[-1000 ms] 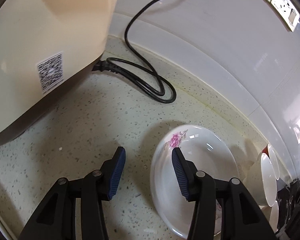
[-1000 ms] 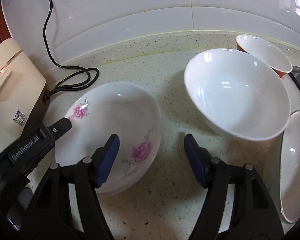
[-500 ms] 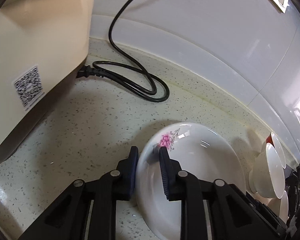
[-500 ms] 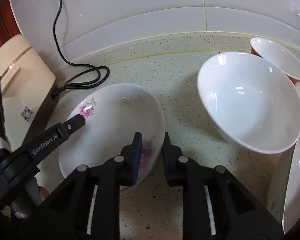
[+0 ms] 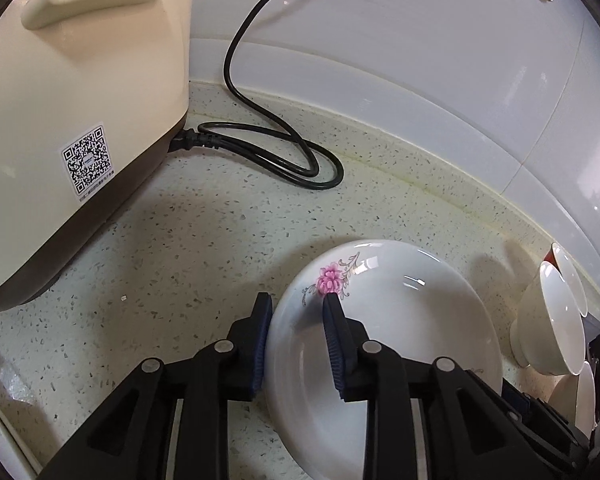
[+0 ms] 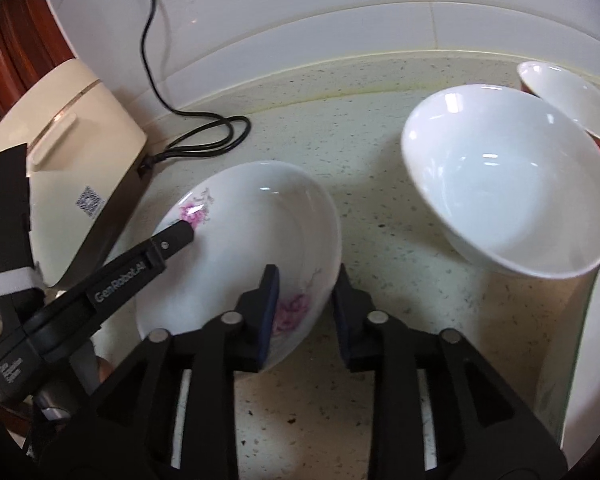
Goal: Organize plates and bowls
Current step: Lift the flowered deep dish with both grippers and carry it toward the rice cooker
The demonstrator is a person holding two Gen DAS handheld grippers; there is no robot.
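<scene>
Two black claws with blue pads straddle opposite rims of one shallow white porcelain dish painted with pink flowers [image 6: 244,248]. The left claw [image 5: 296,340] has one pad outside the dish wall and one inside, beside a flower; its jaws have just been opening a little and whether the pads press the rim cannot be told. The right claw [image 6: 304,312] spans the near rim by the second flower — its jaws too have just been opening, and the outer pad stands clear of the porcelain.

The dish rests on a pale speckled stone table [image 6: 364,184]. To its right sits a large plain white bowl [image 6: 512,192], with a smaller white bowl with a red outside [image 6: 568,100] behind it. To the left stands a cream rice cooker [image 5: 72,92] — its black power cord [image 5: 284,156] coiled along the white tiled wall [image 5: 420,40].
</scene>
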